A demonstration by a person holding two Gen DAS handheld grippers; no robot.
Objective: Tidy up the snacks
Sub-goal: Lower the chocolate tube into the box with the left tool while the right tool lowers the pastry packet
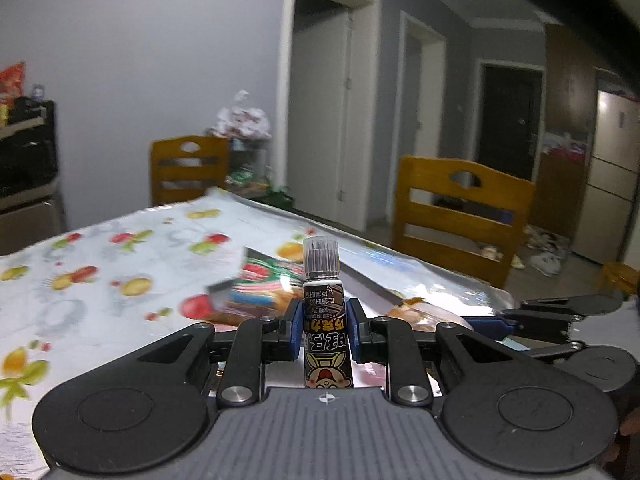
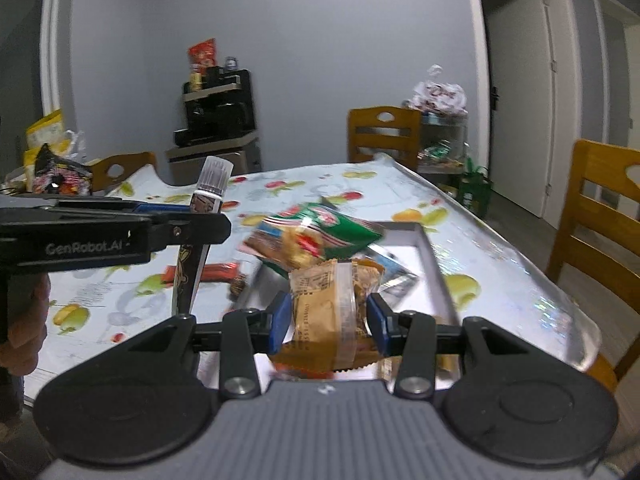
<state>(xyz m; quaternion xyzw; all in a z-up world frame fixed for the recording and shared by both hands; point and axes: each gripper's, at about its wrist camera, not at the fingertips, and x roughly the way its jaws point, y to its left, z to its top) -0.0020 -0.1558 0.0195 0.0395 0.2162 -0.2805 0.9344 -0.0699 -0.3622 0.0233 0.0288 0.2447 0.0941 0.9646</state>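
Blue pads of the left claw [image 1: 323, 332] are clamped on a slim dark tube snack [image 1: 326, 320], which stands upright between them with its ribbed clear cap on top and its printed label upside down. From the right-hand camera the same claw [image 2: 200, 222] and tube [image 2: 212, 184] show side-on, up over the left part of the bench [image 2: 500, 280], a hand [image 2: 24, 332] wrapped round the grip below.

The right claw [image 2: 328, 320] is squeezing a tan, crinkled snack packet [image 2: 328, 308] with a clear band across it; its pads press into both sides of the wrapper, and the packet is lifted above a shallow grey tray [image 2: 434, 264] near the right edge of the bench. A green and red snack bag [image 2: 320, 232] lies tilted over the tray's far left corner, and a small silvery packet [image 2: 394, 276] sits inside the tray. A red bar wrapper [image 2: 218, 270] lies on the fruit-patterned cloth just left of the tray.

Wooden chairs [image 1: 460, 216] stand along the far and right edges of the bench. A black and red noodle bag [image 2: 60, 176] is at the far left corner.
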